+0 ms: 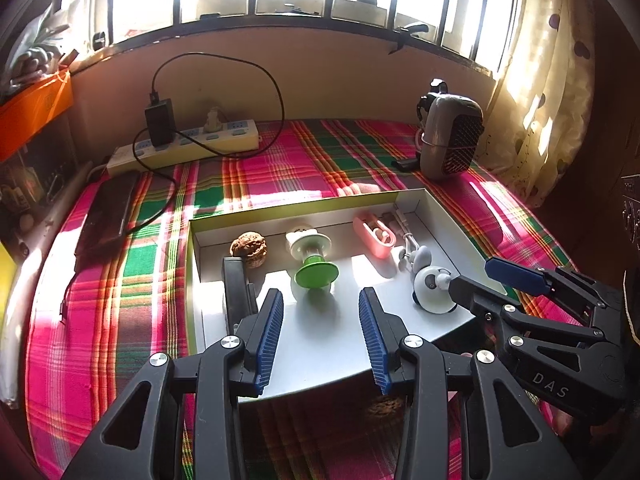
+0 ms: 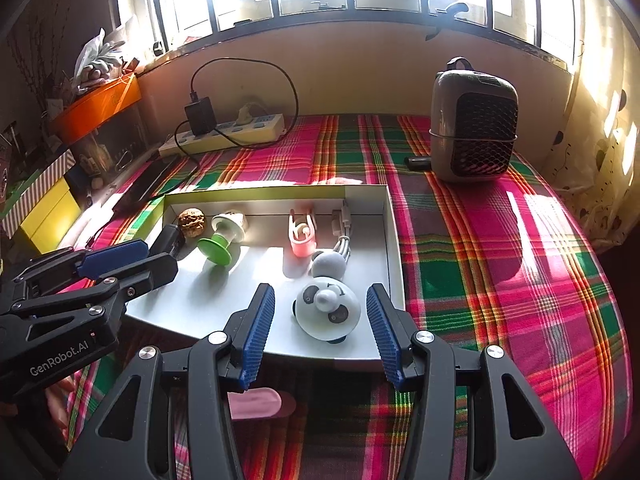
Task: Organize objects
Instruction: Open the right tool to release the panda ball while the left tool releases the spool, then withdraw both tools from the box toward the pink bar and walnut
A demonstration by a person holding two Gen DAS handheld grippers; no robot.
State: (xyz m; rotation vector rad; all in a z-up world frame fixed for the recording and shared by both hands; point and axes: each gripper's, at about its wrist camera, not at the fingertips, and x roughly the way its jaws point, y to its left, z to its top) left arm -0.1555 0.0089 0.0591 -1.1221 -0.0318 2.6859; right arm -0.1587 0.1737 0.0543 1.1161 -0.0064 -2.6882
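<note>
Both grippers are hanging over the white tray with nothing between their fingers. The left gripper is standing apart near the green suction toy. The right gripper is gaping around the panda gadget without touching it.

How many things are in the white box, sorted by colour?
Green: 1, suction toy
Pink: 1, clip holder
Brown: 1, walnut
Black: 1, dark block
White or grey: 2, panda toy, cable bundle
Total: 6 in the white box
</note>
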